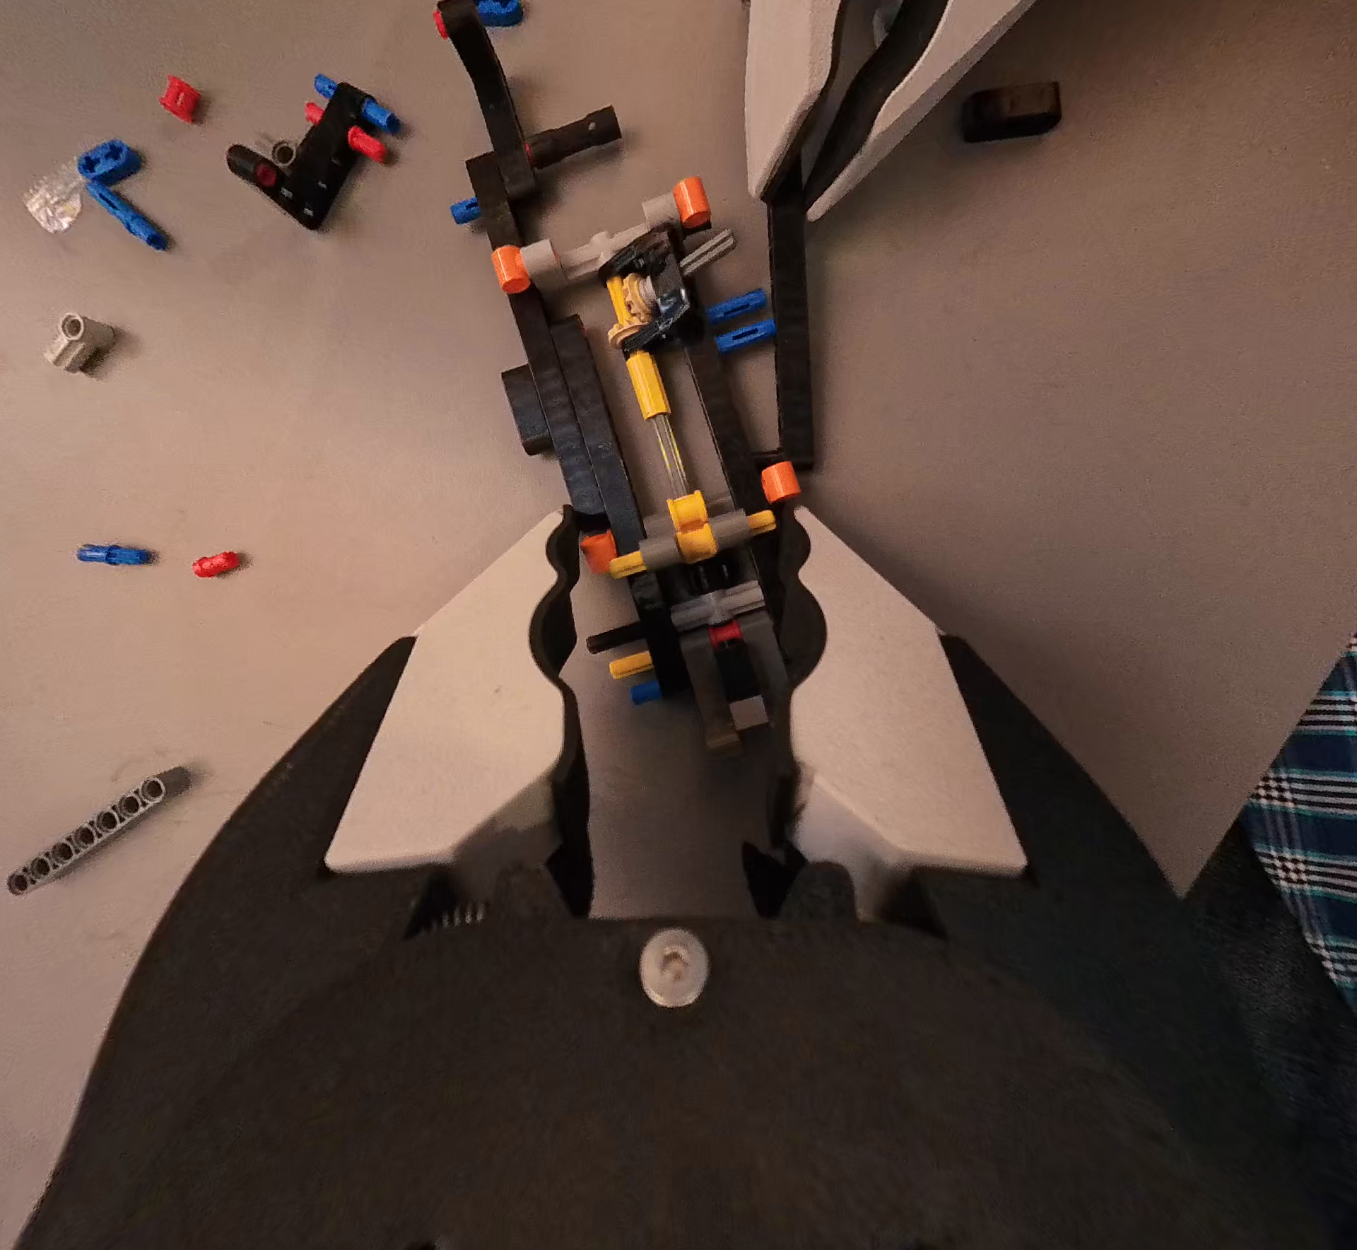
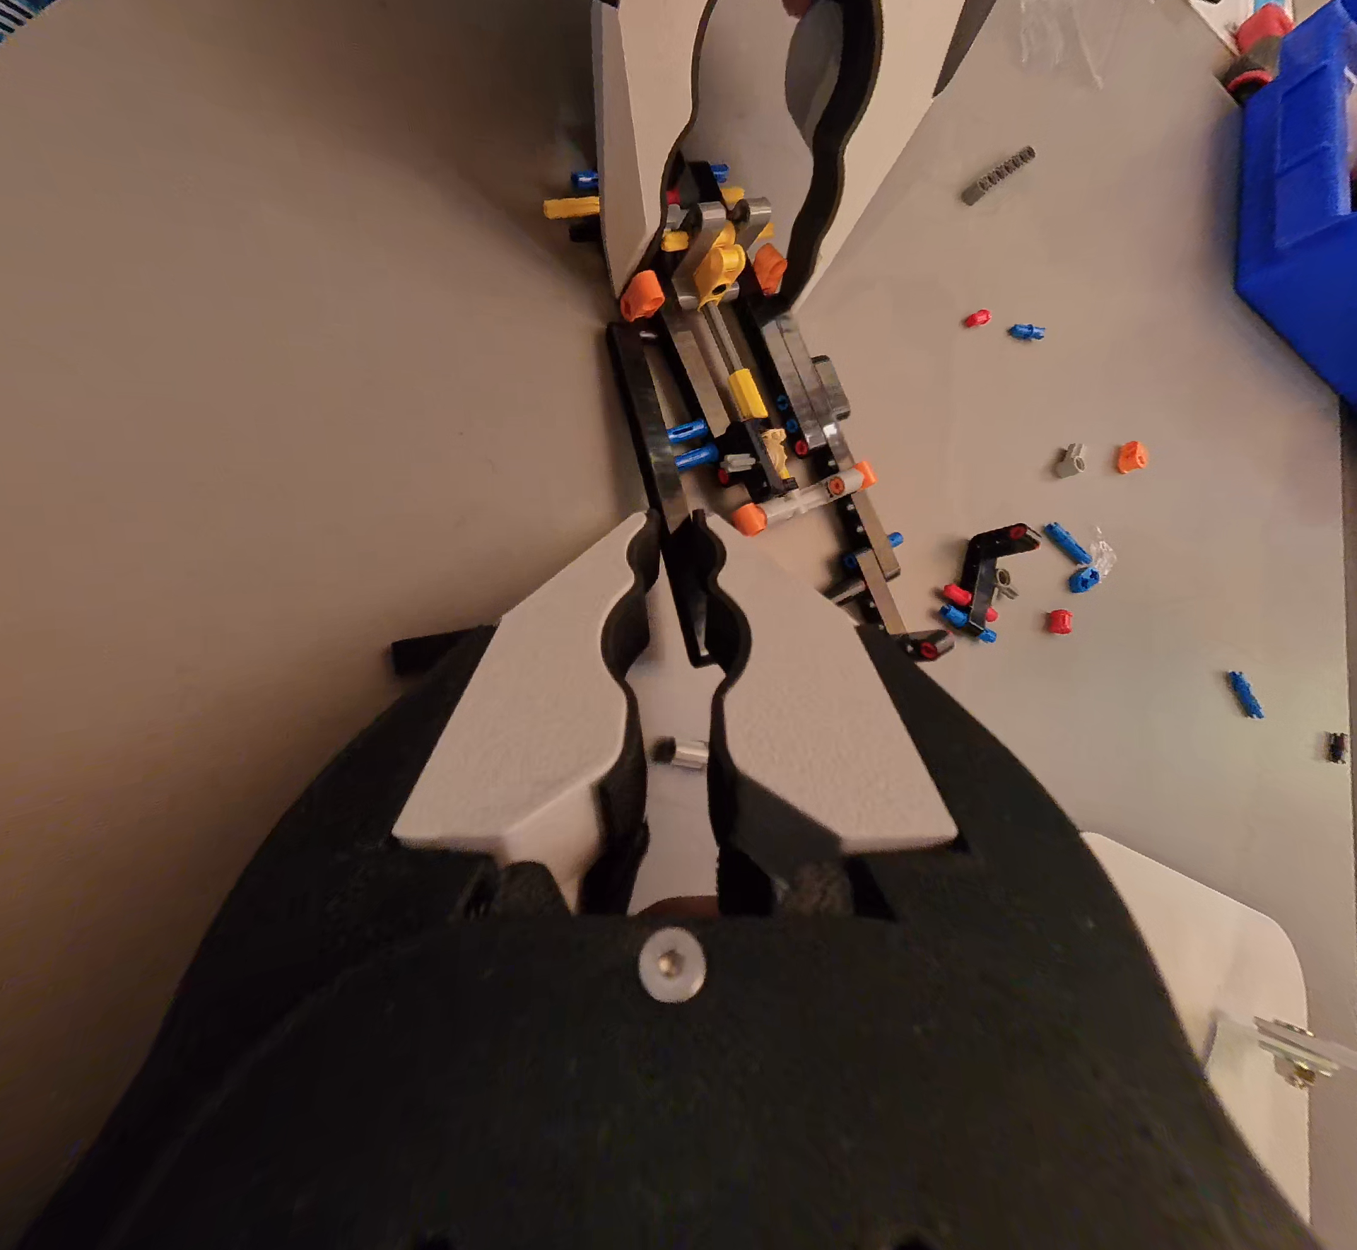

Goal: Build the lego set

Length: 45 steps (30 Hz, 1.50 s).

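The lego chassis (image 1: 646, 407), a long black frame with a yellow shaft and orange bushes, lies on the pale table (image 1: 294, 443). My left gripper (image 1: 683, 524) is shut on its near end, with a pad against each side. My right gripper (image 2: 675, 524) is shut on a long black beam (image 2: 653, 421) and holds it alongside the chassis (image 2: 742, 399), next to two blue pins (image 2: 690, 443) that stick out towards it. In the left wrist view the right gripper (image 1: 789, 194) comes in from the top right with the beam (image 1: 791, 333). The left gripper (image 2: 705, 296) shows at the top of the right wrist view.
Loose parts lie left of the chassis: a black L-shaped piece with pins (image 1: 308, 164), a red bush (image 1: 180, 98), blue connectors (image 1: 114, 186), a grey connector (image 1: 77, 340), a blue pin (image 1: 114, 554), a red pin (image 1: 216, 563), a grey beam (image 1: 95, 825). A blue bin (image 2: 1300, 186) stands at the table's far side. About 8 centimeters separates my left fingertips from my right. My left gripper's tips are some 15 centimeters from the grey connector (image 1: 77, 340). Look for it in the right wrist view (image 2: 1073, 463) too.
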Motion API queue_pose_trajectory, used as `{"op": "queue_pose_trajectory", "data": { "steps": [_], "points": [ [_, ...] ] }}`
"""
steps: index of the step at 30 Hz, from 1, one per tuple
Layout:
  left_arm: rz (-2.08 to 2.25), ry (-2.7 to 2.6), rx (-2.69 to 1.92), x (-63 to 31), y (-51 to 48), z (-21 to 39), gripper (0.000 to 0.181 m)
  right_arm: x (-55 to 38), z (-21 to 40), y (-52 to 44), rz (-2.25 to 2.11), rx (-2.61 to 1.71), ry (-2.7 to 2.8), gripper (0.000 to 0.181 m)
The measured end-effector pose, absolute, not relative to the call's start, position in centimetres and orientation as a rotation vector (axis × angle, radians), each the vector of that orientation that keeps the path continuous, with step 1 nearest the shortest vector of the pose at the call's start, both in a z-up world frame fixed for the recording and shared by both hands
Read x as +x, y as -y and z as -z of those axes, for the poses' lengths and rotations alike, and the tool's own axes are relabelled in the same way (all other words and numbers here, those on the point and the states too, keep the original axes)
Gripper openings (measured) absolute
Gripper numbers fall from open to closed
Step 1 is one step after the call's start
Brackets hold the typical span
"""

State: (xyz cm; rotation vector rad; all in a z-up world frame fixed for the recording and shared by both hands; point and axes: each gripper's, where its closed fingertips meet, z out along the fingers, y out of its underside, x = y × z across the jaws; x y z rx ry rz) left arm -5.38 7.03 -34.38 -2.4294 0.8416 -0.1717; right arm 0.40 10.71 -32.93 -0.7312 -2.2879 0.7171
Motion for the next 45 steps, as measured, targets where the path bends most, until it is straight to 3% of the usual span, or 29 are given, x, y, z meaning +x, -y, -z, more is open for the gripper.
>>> {"op": "queue_pose_trajectory", "data": {
  "steps": [14, 26, 38, 45],
  "points": [
    [0.091, -0.921, -2.409, -4.9, -7.1, 34.2, 0.052, 0.9, 33.8, -10.7, -0.695, -0.797, 2.333, 0.015],
    [0.165, -0.864, -2.401, -4.5, -7.3, 34.3, 0.051, 1.0, 33.9, -10.7, -0.690, -0.789, 2.330, 0.008],
    [0.227, -0.839, -2.389, -4.4, -7.4, 34.3, 0.051, 1.3, 32.0, -12.3, -0.762, -0.828, 2.248, 0.027],
    [0.212, -0.866, -2.387, -4.0, -7.4, 34.4, 0.051, 1.2, 33.6, -12.6, -0.697, -0.868, 2.286, 0.025]
  ]
}}
